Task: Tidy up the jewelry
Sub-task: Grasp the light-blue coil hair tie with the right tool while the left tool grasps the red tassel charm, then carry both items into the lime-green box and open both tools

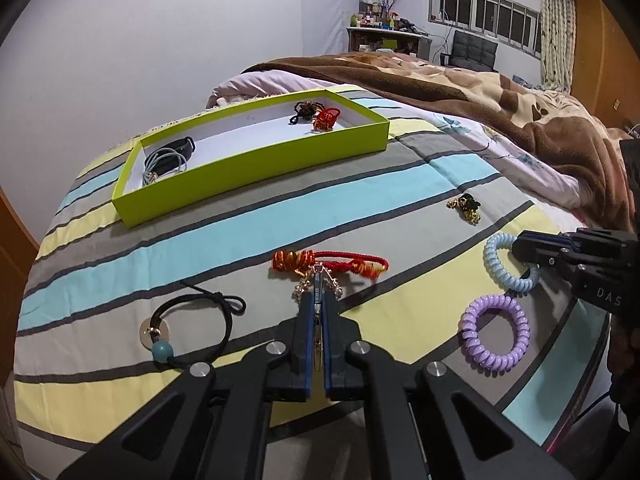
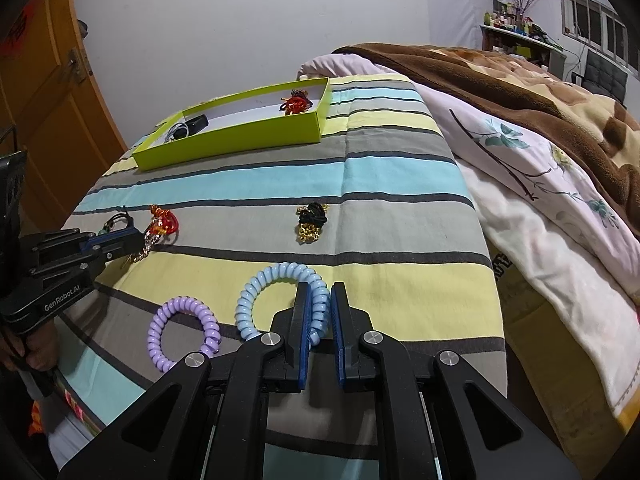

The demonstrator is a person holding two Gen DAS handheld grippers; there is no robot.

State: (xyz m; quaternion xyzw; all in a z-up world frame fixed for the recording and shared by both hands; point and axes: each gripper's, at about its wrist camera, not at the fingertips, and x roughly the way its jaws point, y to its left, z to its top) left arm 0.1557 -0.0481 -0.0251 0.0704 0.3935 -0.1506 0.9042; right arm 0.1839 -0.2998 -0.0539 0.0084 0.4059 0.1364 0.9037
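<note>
- On the striped bedspread point(image 2: 400, 168), far end: green box point(image 1: 256, 164) holding a black band with pale cord point(image 1: 168, 156) at one end, red and black hair ties point(image 1: 320, 116) at the other.
- Nearer, loose on the bed: black-and-gold trinket point(image 2: 310, 220), purple coil hair tie point(image 2: 184, 332), black cord bracelet with teal bead point(image 1: 192, 332), red-and-gold bracelet point(image 1: 332, 264).
- Left tongs point(image 1: 318, 276): closed on a sparkly chain charm point(image 1: 316, 284), just in front of the red-and-gold bracelet.
- Right tongs point(image 2: 320, 292): clamped around the blue coil hair tie point(image 2: 280, 292), resting on the bedspread beside the purple one.
</note>
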